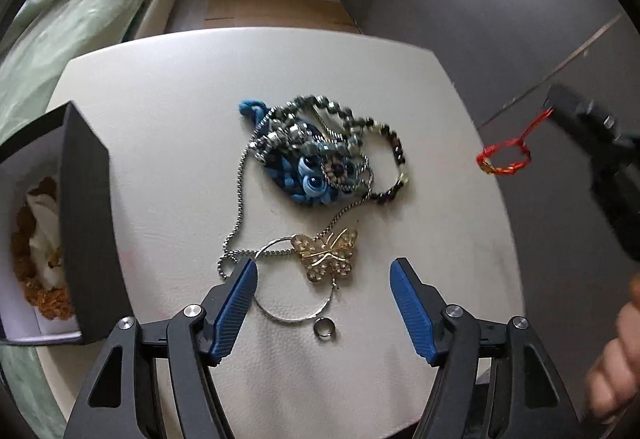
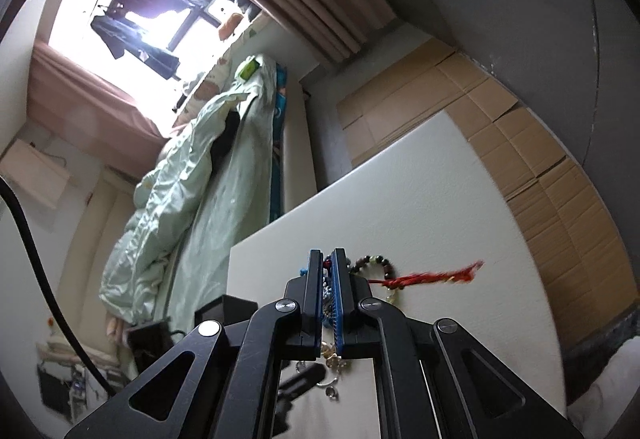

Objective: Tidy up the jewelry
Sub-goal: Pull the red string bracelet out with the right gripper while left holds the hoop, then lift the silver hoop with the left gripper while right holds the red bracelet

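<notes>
Our right tool (image 2: 329,259) is pinching the red bracelet (image 1: 505,158) off the counter's (image 1: 160,119) right edge. Our left tool (image 1: 323,279) hangs spread over the gold butterfly (image 1: 329,254) near the front edge, the jewelry pile (image 1: 316,155) mid-counter.

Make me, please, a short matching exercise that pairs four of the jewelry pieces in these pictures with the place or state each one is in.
Things:
1. red bracelet
2. gold butterfly brooch
3. small ring
4. orange piece

Places or states:
A. lying inside the black box
B. hanging in the air from the shut right gripper
C. lying on the table, between the fingers of the open left gripper
D. alone on the table, nearest the left wrist camera

Pairs: 1-B, 2-C, 3-D, 4-A
</notes>
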